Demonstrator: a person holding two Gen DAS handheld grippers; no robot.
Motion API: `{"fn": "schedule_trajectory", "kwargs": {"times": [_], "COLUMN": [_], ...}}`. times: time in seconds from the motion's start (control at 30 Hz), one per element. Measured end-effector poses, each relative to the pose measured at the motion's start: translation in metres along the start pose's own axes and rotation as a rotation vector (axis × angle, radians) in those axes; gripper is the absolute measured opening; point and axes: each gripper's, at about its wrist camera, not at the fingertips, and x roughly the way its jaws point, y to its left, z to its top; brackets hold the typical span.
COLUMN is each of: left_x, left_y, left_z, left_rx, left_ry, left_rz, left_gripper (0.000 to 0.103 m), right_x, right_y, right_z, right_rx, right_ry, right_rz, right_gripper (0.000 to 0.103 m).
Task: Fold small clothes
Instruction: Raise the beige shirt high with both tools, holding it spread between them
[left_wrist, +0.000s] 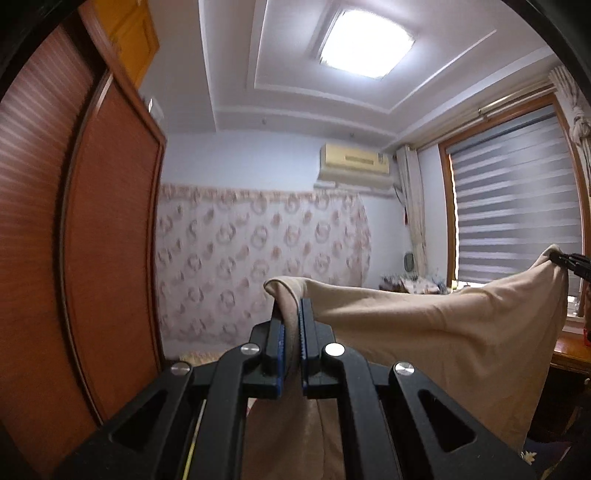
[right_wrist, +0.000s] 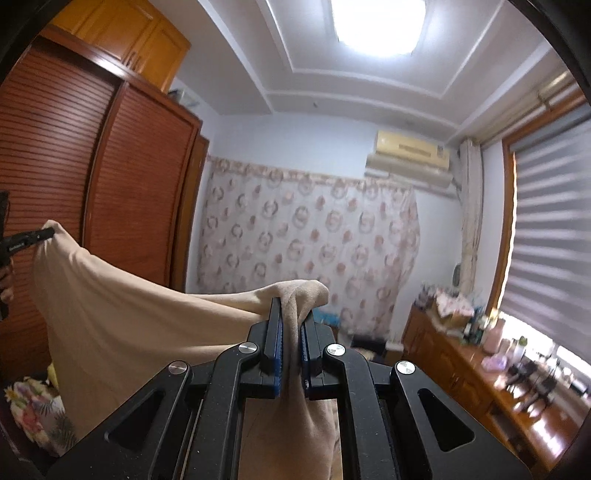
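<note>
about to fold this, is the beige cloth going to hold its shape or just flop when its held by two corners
Probably floppy: the beige cloth sags in a curve between the left gripper and the right gripper, each shut on a corner. It looks thin and light, bunching into soft folds at the pads. It may stretch a little, since it draws into points at both grips.

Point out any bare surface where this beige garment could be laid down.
The wooden dresser top below the window is crowded with bottles and small items. A floral cushion fills the lower left. Both grippers, left and right, hold the beige cloth garment up; no bare surface shows.
</note>
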Motion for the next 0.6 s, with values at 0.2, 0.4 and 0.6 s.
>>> {"fn": "schedule_trajectory", "kwargs": {"times": [0.2, 0.4, 0.6], "left_x": [-0.050, -0.095, -0.080], "left_y": [-0.005, -0.002, 0.000], "left_z": [0.024, 0.036, 0.051], "left_rx": [0.033, 0.029, 0.041], "left_ry": [-0.091, -0.175, -0.162], "left_rz": [0.032, 0.013, 0.023], "left_gripper": [0.003, 0.003, 0.003], "right_x": [-0.049, -0.083, -0.095], "right_y": [0.005, 0.012, 0.011], "right_z": [0.046, 0.054, 0.068], "right_rx": [-0.021, -0.048, -0.059], "right_ry": [-0.115, -0.157, -0.189], "right_rz": [0.002, 0.019, 0.000], "right_gripper": [0.005, 0.005, 0.005]}}
